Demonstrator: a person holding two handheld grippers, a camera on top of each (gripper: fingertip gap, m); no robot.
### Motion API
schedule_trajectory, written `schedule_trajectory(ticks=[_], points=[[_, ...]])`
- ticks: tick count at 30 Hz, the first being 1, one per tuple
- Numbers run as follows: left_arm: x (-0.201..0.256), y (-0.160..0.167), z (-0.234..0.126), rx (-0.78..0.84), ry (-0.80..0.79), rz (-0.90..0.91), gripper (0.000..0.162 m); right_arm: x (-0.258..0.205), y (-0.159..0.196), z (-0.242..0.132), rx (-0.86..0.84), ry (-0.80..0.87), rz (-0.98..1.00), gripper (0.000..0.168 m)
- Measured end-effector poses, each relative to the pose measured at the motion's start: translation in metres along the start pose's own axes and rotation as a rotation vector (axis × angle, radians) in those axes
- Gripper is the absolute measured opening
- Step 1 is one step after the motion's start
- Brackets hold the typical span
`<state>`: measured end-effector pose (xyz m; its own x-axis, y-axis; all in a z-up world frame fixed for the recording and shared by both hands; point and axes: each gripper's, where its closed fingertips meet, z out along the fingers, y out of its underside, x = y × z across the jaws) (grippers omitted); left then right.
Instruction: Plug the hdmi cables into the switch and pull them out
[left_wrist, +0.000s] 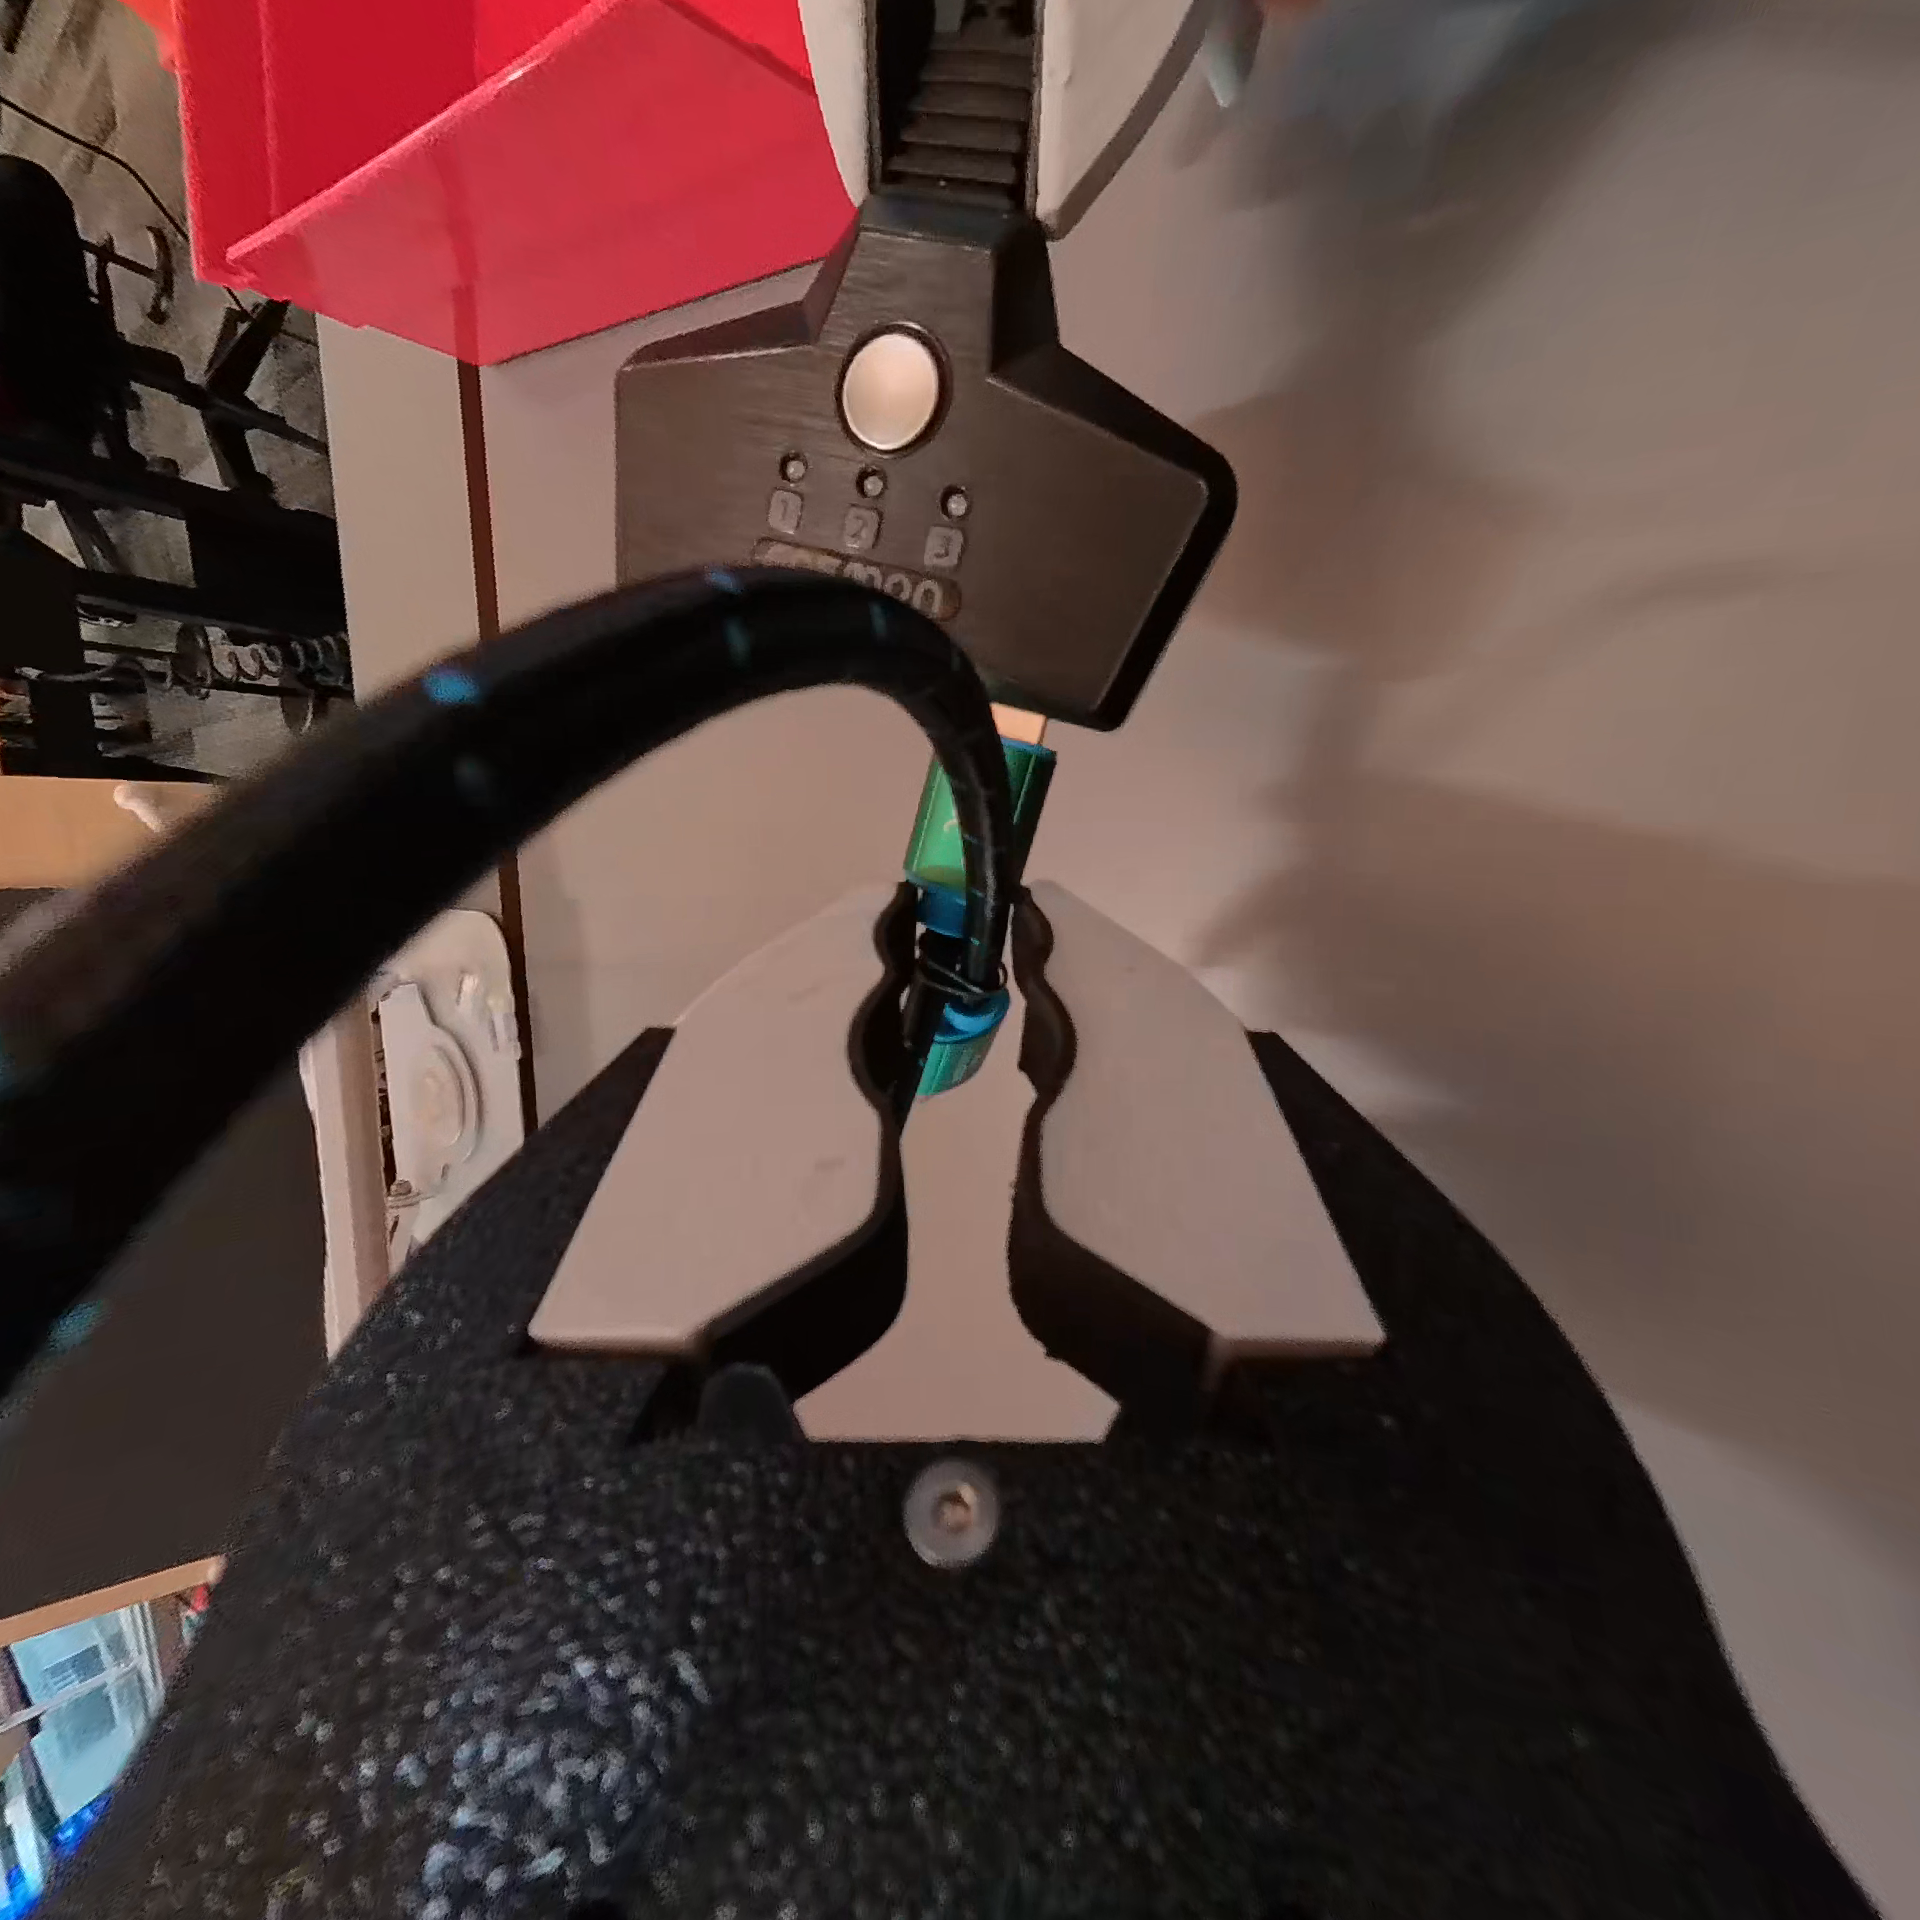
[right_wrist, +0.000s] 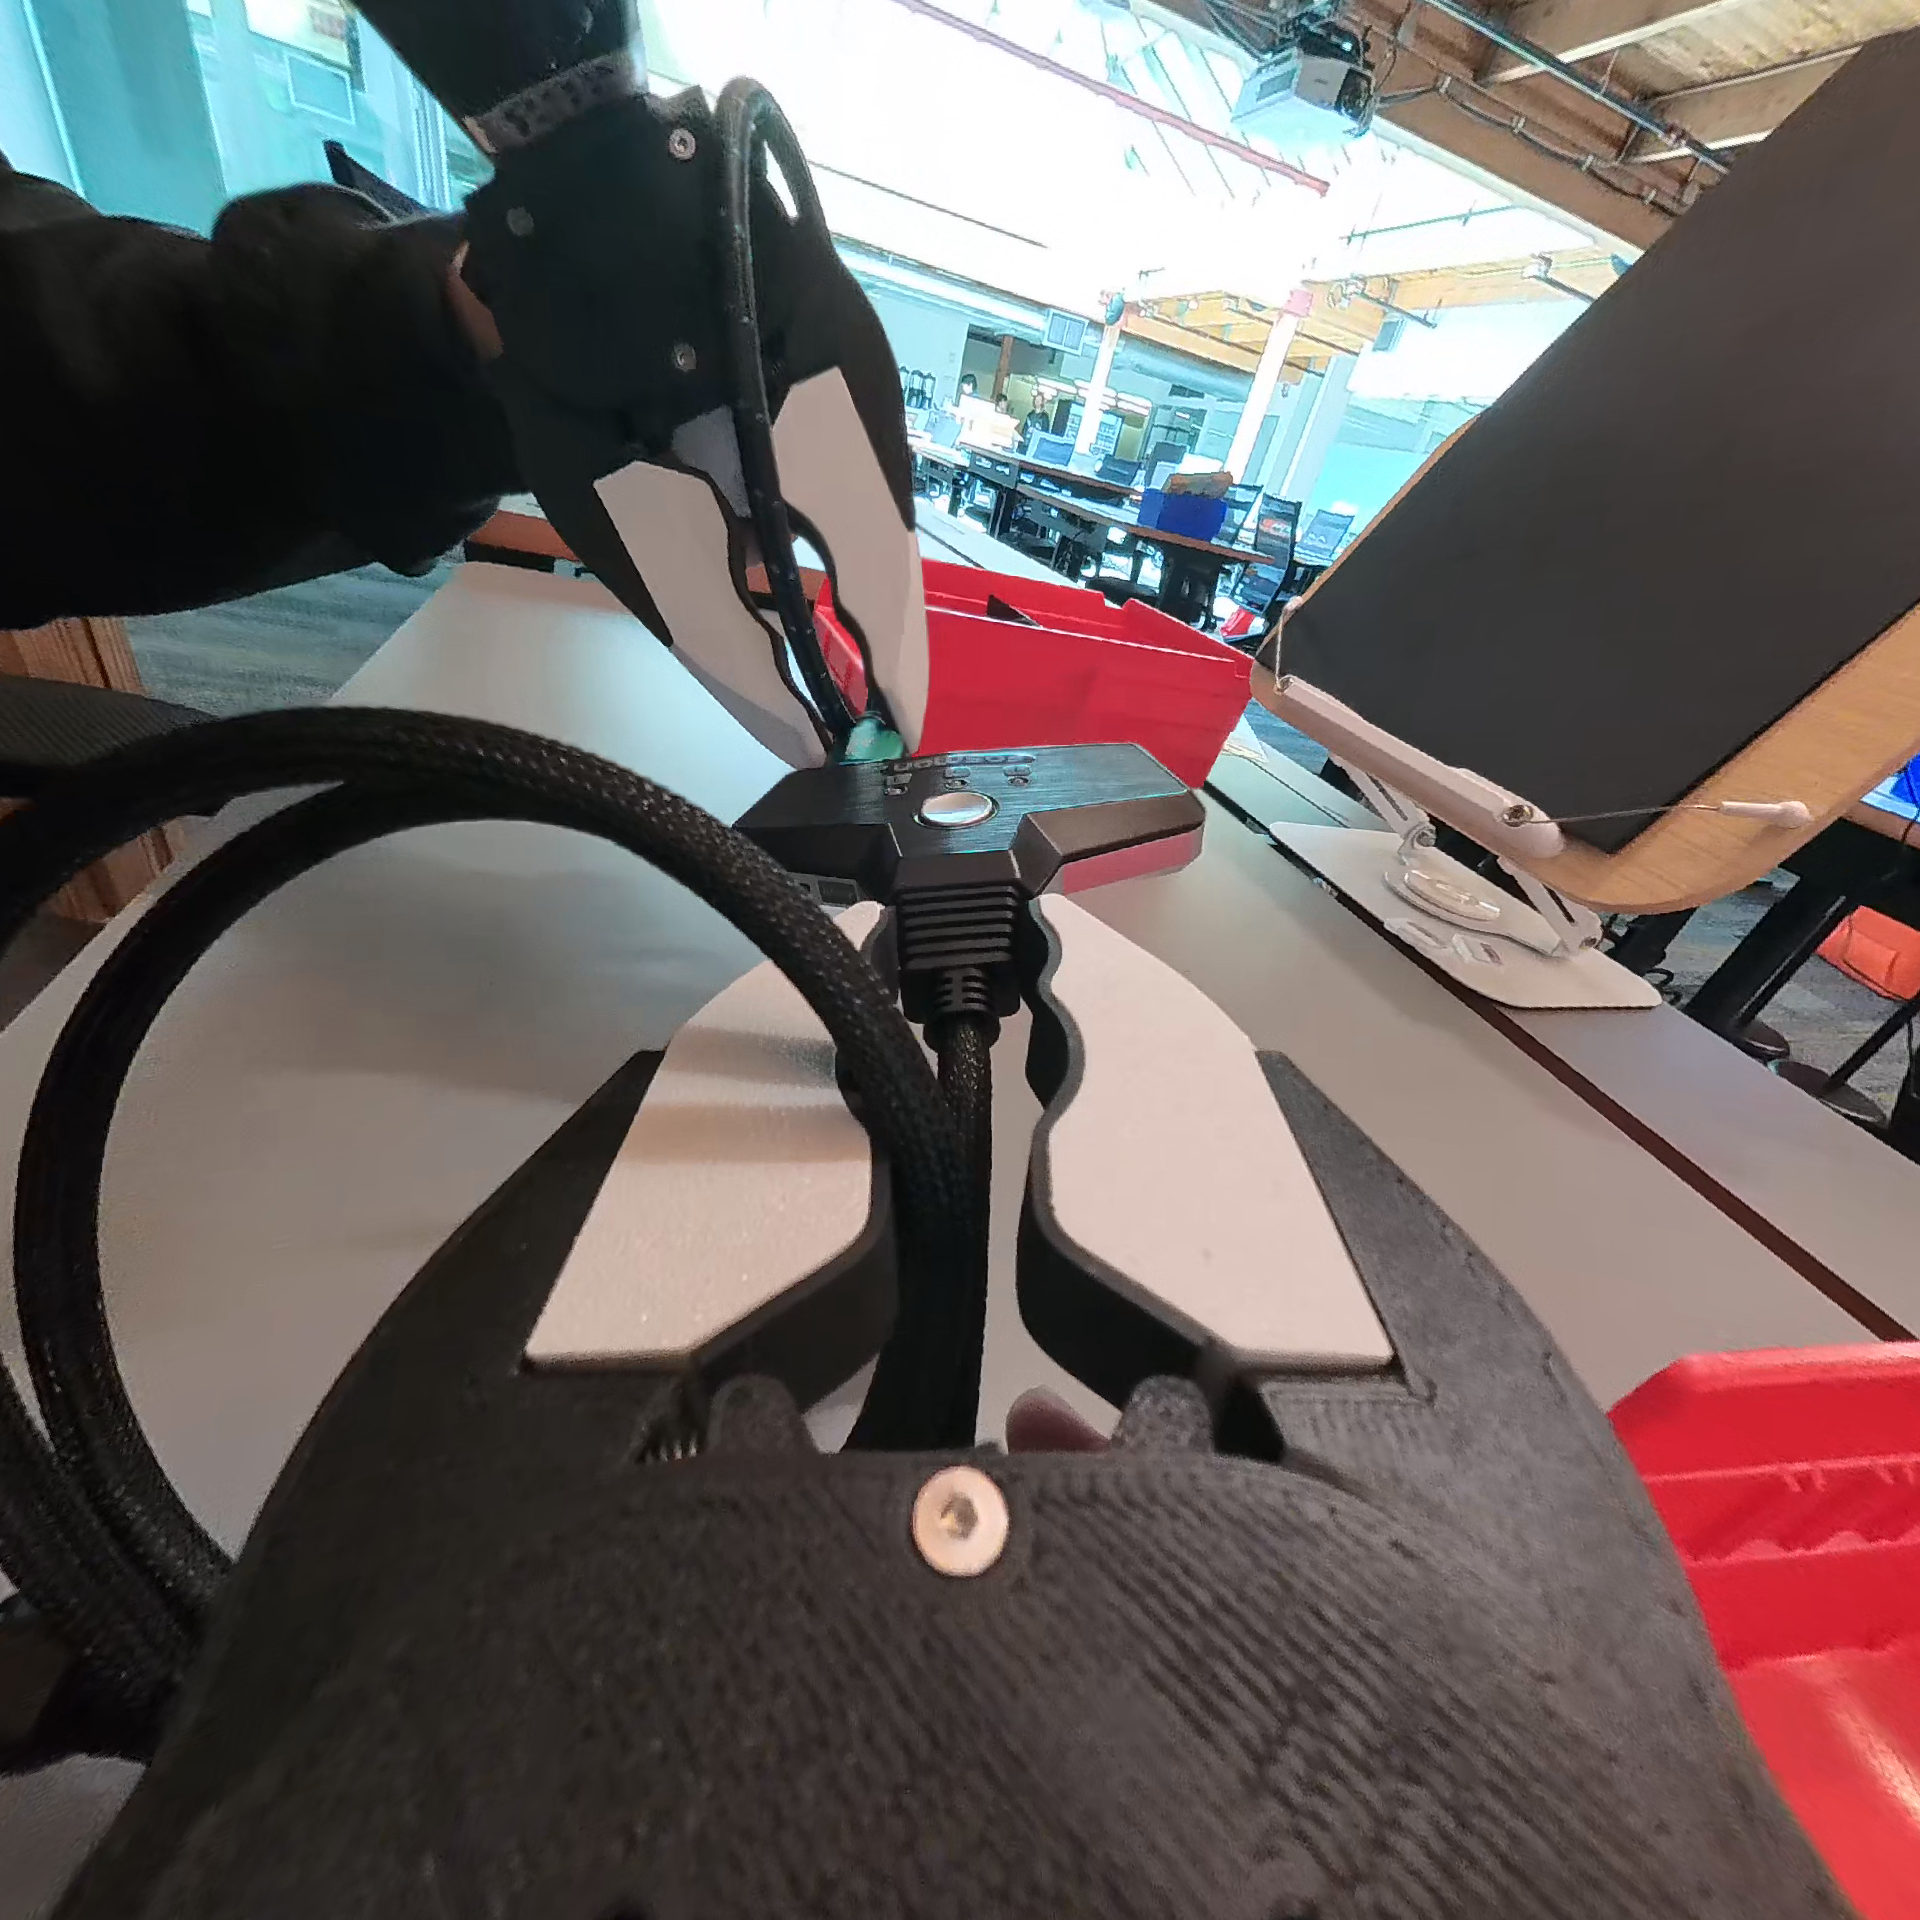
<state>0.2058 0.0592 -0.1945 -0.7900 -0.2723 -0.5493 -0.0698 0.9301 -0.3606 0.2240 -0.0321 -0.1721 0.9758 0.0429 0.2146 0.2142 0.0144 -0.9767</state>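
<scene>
The black HDMI switch (left_wrist: 1039, 540) with a round silver button lies on the white table (left_wrist: 1455, 831). My left gripper (left_wrist: 961, 914) is shut on a green-blue HDMI plug (left_wrist: 951, 821) whose metal tip meets the switch's edge; how deep it sits is hidden. Its black cable (left_wrist: 416, 769) arcs off to the left. In the right wrist view, my right gripper (right_wrist: 956, 935) is shut on the ribbed neck (right_wrist: 956, 914) of the switch (right_wrist: 1039, 805), holding it down. The left gripper (right_wrist: 868, 727) with the green plug (right_wrist: 873, 743) shows at the switch's far side.
A black braided cable (right_wrist: 416, 758) loops on the table (right_wrist: 416, 1039) left of my right gripper. A red bin (right_wrist: 1039, 665) stands behind the switch, and another red bin (right_wrist: 1787, 1558) is at the near right. A tilted dark panel on a white stand (right_wrist: 1610, 520) rises at the right.
</scene>
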Motion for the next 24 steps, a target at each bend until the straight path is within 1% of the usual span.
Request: schedule_trajectory(ticks=[6,10,15,21,24], points=[[-0.0019,0.0021,-0.0027,-0.010,-0.025,0.022,0.016,0.0002,-0.0002,0.0025,-0.005,0.011,-0.006,0.023],[-0.0045,0.0018,-0.0022,-0.036,-0.092,0.080,0.015,0.0018,-0.0005,0.0025,-0.011,0.025,0.000,0.022],[-0.0015,0.0047,0.0005,-0.049,-0.094,0.173,0.014,-0.0004,0.0024,0.0040,-0.049,0.016,-0.006,0.022],[-0.0057,0.0068,0.0004,-0.069,-0.125,0.130,0.014,0.0018,0.0034,0.0069,-0.062,0.041,-0.016,0.023],[-0.0070,0.0041,-0.0006,-0.043,-0.149,0.095,0.015,0.0027,0.0042,0.0067,-0.063,0.051,-0.015,0.023]])
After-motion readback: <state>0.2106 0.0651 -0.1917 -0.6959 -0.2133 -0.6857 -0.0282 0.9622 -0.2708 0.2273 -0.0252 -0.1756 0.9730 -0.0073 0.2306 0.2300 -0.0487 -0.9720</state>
